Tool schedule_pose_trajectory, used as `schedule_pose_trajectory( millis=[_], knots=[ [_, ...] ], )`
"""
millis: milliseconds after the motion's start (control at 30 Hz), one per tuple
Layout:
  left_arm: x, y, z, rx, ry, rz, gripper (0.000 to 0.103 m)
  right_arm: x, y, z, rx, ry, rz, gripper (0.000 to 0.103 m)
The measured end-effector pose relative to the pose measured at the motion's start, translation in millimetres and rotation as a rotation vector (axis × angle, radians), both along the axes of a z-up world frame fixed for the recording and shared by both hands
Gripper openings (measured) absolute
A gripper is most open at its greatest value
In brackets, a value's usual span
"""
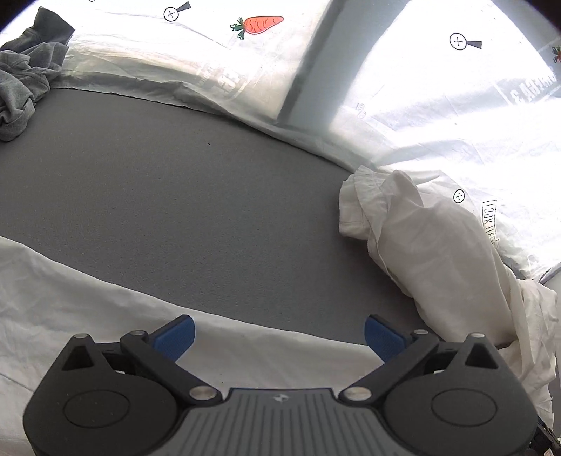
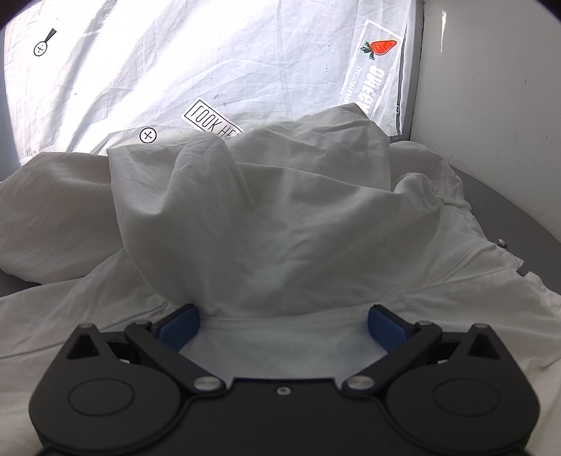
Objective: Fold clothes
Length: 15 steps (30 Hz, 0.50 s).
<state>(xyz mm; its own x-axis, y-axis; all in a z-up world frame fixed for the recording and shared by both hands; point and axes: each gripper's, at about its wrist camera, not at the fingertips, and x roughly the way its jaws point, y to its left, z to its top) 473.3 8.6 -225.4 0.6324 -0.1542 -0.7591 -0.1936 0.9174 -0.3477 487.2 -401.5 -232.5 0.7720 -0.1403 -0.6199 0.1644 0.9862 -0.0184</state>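
A white hooded garment (image 2: 266,217) lies spread on the grey table, its hood bunched up in front of my right gripper (image 2: 283,324). That gripper is open, its blue pads on either side of the base of the hood, holding nothing. In the left wrist view the same white garment (image 1: 431,252) runs along the near edge and bunches up at the right. My left gripper (image 1: 278,335) is open and empty, hovering over the garment's edge at the near side of the grey table (image 1: 182,196).
A crumpled grey garment (image 1: 24,84) lies at the far left of the table. A white printed sheet with a carrot picture (image 1: 259,24) covers the back. A white wall (image 2: 491,87) stands at the right.
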Motion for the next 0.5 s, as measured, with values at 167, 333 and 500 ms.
schedule_pose_trajectory(
  millis=[167, 333, 500],
  knots=[
    [46.9, -19.1, -8.9, -0.065, -0.043, -0.088, 0.052, 0.8, 0.3, -0.3, -0.002, -0.001, 0.000, 0.103],
    [70.7, -23.9, -4.7, -0.181, -0.120, -0.104, 0.051, 0.8, 0.6, -0.6, -0.002, -0.002, -0.001, 0.103],
    [80.9, -36.9, -3.3, -0.083, -0.132, -0.107, 0.040, 0.4, 0.7, -1.2, -0.002, -0.002, -0.001, 0.103]
  ],
)
